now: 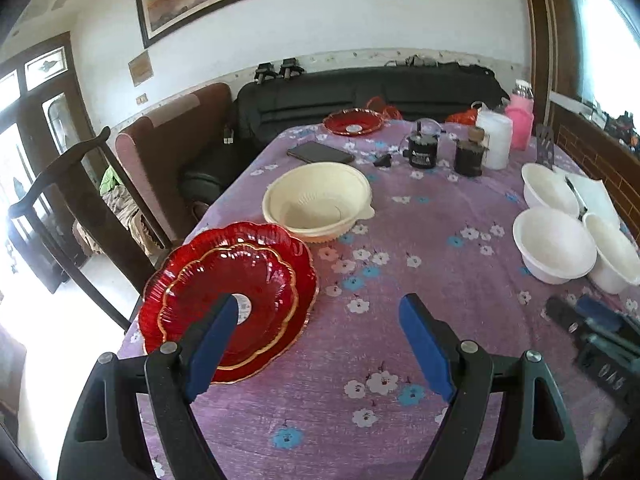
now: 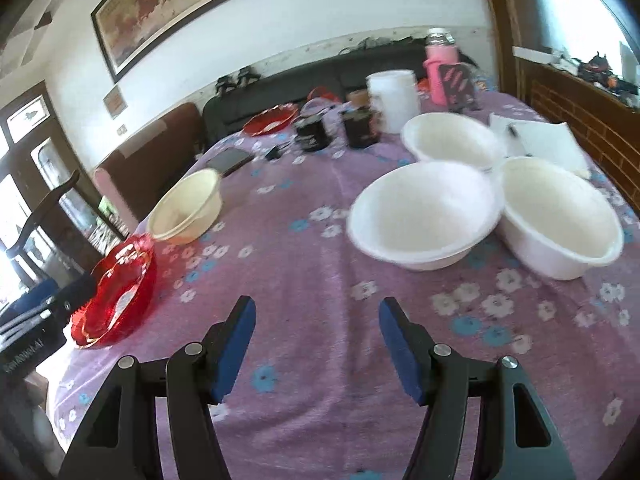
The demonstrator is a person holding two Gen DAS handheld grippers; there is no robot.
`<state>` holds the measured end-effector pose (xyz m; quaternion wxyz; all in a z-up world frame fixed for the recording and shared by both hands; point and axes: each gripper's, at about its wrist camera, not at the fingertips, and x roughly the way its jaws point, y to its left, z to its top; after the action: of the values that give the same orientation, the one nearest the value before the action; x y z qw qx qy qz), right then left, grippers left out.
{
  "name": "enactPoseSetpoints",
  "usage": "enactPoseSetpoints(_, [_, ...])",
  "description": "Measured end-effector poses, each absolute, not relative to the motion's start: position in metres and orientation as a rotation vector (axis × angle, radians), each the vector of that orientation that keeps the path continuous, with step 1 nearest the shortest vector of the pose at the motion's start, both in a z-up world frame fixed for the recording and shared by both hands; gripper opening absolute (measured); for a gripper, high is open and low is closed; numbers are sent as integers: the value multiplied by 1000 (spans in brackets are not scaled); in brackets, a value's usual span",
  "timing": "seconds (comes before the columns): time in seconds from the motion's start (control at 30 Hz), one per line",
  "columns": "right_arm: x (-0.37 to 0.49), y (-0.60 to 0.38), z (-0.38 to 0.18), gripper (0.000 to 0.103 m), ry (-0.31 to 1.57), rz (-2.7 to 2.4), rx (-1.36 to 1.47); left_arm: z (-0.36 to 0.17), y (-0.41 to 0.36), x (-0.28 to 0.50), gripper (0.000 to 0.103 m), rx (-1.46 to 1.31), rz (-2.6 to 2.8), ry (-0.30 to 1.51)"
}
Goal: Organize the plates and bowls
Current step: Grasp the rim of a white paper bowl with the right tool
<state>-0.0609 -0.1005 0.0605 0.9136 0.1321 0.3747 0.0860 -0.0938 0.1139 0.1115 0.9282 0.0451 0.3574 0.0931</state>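
Both your left tongs (image 1: 320, 344) and right tongs (image 2: 316, 344) gape empty; red plates (image 1: 228, 292) already nest lower left, white bowls (image 2: 424, 220) still unstacked upper right.

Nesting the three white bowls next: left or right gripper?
Right. Its open, empty right gripper faces the white bowls just ahead; from the left gripper they sit far off to the side, with the stacked red plates closest.

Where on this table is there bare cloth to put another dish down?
The widest bare patch is mid-table, bordered by the stacked red plates, the cream bowl and the three white bowls. Cloth under both open tools is also free. The far end, around the dark jars and white container, is crowded.
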Motion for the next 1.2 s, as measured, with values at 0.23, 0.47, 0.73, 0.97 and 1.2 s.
enactPoseSetpoints(0.23, [-64,-141,49,68,768,113,359,106,102,-89,82,74,171,731])
enactPoseSetpoints(0.47, [-56,-169,41,68,793,47,405,91,93,-70,82,56,112,791])
enactPoseSetpoints(0.73, [-7,-187,38,68,806,-1,580,96,90,-68,82,42,79,790])
enactPoseSetpoints(0.97, [18,-198,15,21,845,2,704,95,92,-62,82,34,88,801])
enactPoseSetpoints(1.2, [23,-179,9,13,902,209,694,89,88,-52,82,23,67,831])
